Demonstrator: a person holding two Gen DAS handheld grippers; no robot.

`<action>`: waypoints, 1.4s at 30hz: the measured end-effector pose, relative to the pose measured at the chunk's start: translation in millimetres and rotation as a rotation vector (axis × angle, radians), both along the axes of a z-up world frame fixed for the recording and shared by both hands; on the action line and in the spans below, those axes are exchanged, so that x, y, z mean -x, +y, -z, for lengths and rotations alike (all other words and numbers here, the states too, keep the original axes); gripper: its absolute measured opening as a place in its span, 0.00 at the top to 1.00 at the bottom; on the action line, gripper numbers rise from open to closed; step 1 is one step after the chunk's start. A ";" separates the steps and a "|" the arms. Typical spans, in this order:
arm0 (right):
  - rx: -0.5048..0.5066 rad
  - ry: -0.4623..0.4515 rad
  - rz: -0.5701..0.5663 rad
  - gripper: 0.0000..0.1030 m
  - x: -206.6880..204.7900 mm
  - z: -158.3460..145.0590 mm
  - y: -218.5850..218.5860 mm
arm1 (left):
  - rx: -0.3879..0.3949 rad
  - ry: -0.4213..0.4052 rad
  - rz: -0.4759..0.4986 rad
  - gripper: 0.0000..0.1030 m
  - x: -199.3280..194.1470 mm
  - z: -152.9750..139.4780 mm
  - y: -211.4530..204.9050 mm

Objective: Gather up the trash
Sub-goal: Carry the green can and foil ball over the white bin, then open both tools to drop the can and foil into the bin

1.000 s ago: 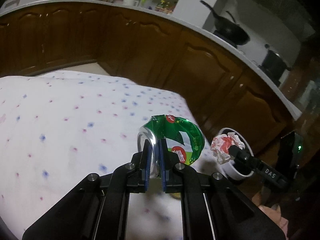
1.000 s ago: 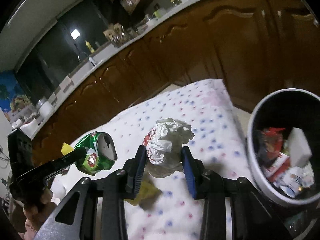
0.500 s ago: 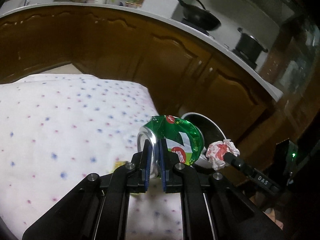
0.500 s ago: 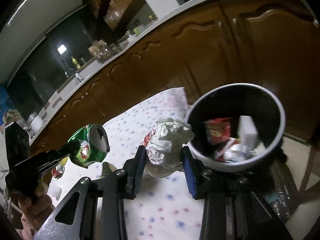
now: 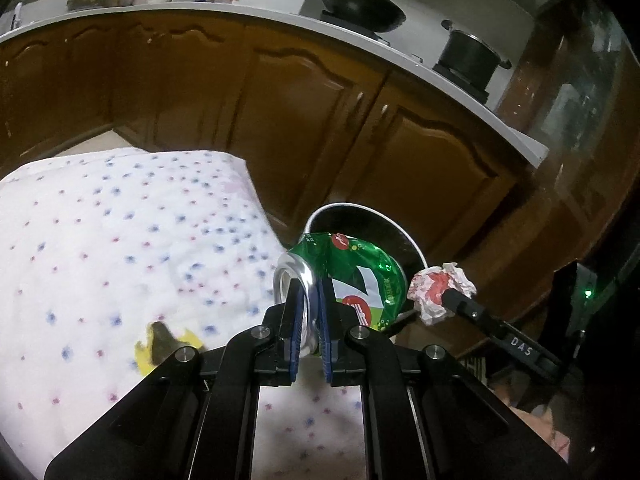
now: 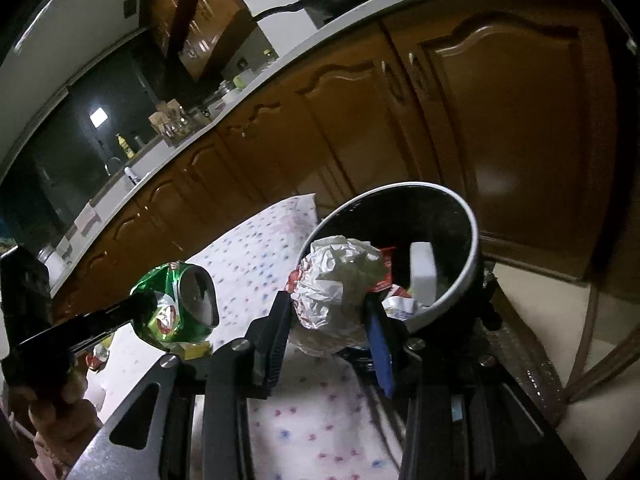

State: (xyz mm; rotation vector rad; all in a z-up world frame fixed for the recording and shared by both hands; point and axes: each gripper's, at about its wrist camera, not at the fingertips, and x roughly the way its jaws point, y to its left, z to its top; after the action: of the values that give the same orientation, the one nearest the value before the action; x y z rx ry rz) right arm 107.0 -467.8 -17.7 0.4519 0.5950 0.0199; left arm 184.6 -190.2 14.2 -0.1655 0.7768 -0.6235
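My left gripper (image 5: 306,312) is shut on the rim of a crushed green soda can (image 5: 352,276) and holds it in the air above the table's right edge, near the bin. The can also shows in the right wrist view (image 6: 176,308). My right gripper (image 6: 328,320) is shut on a crumpled white and red paper wrapper (image 6: 336,280), held just in front of the round bin (image 6: 460,216), which holds several pieces of trash. In the left wrist view the wrapper (image 5: 438,290) hangs beside the bin's rim (image 5: 360,208).
A yellow scrap (image 5: 160,344) lies on the dotted white tablecloth (image 5: 120,240). Another small can (image 6: 96,356) lies at the table's far left. Brown kitchen cabinets (image 5: 320,120) stand close behind the bin, with a wok (image 5: 360,6) and a pot (image 5: 468,56) on the counter.
Both grippers have moved right toward the bin with their loads. The bin has grown larger and closer in both views; the wrapper now sits at its rim.
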 end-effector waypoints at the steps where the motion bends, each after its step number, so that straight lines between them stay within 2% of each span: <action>1: 0.001 0.000 0.002 0.63 -0.1 -0.3 -1.7 | -0.001 0.002 0.004 0.94 -0.6 -0.2 -3.2; 11: 0.027 0.014 0.020 0.61 -3.1 -1.3 -18.2 | -0.039 0.010 0.030 0.94 -14.0 3.9 -37.5; 22: 0.074 0.056 0.011 0.60 -28.2 0.1 -31.0 | -0.104 0.030 0.052 0.94 -46.3 14.6 -78.2; 36: 0.136 0.141 -0.014 0.60 -65.7 18.4 -38.3 | -0.164 0.060 0.070 0.94 -74.2 32.8 -110.7; 42: 0.145 0.167 -0.017 0.56 -78.5 22.3 -41.2 | -0.215 0.079 0.090 0.93 -83.6 41.8 -126.2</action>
State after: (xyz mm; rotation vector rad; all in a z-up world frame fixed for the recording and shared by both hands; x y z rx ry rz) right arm 185.5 -509.0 -40.1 0.3087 0.7588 -0.0445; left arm 268.2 -316.4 -27.6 0.0424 0.9256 -0.6162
